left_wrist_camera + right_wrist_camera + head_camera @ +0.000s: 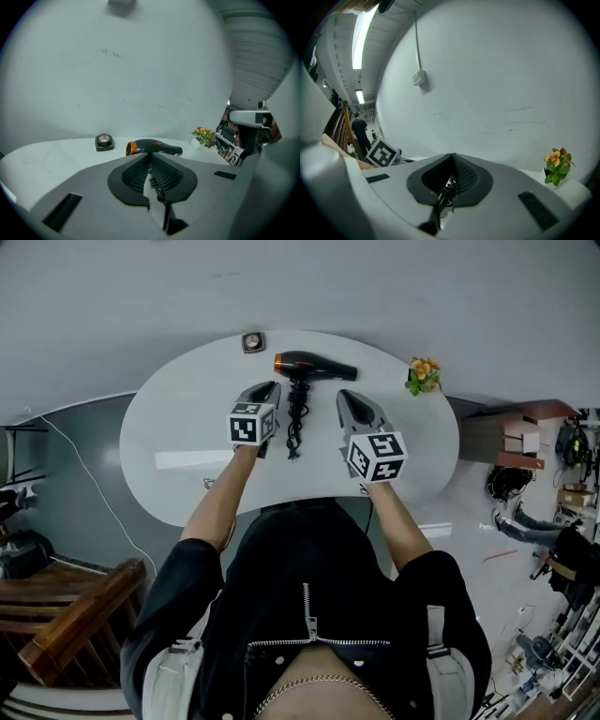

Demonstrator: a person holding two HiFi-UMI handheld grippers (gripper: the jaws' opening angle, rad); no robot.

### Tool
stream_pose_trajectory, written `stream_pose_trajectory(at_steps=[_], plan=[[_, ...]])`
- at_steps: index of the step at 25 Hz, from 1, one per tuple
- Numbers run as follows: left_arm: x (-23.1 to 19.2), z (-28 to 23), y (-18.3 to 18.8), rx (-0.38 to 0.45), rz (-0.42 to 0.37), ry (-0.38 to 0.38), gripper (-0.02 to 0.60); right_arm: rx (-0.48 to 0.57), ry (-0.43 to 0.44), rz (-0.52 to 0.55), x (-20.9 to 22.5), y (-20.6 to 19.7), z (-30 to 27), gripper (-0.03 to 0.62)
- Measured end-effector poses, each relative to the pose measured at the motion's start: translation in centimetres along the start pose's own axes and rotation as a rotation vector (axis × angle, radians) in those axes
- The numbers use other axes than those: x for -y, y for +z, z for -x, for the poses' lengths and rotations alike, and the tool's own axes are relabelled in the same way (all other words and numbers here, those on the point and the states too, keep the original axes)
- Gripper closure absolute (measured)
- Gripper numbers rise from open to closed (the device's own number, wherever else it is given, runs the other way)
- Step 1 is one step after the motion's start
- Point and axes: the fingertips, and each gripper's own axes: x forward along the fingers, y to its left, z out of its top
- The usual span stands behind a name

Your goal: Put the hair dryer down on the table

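Note:
The black hair dryer with an orange band lies on its side at the far middle of the white oval table. Its coiled black cord runs back toward me. My left gripper hovers just left of the cord, jaws together, nothing held. My right gripper sits just right of the cord, also shut and empty. In the left gripper view the hair dryer lies a short way past the closed left gripper. The right gripper points at the bare wall.
A small dark square dish sits left of the dryer. A pot of orange flowers stands at the table's far right. A grey wall lies behind the table. Wooden stairs are at my lower left, cluttered shelves at right.

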Motion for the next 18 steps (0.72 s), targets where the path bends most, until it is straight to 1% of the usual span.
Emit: stream_pose_trajectory(at_steps=[5, 12, 18], plan=[[-1.3, 4.0, 2.7, 0.096, -0.077, 0.038, 0.557, 0.028, 0.018, 0.026, -1.8, 1.6, -0.9, 0.588], [-1.7, 9.5, 7.3, 0.229, -0.119, 0.06, 0.558, 0.109, 0.001, 0.055, -2.8, 4.3, -1.2, 0.588], [-2.1, 14.3, 11.5, 0.349, -0.167, 0.087, 0.56, 0.156, -0.005, 0.087, -2.9, 6.1, -1.3, 0.588]])
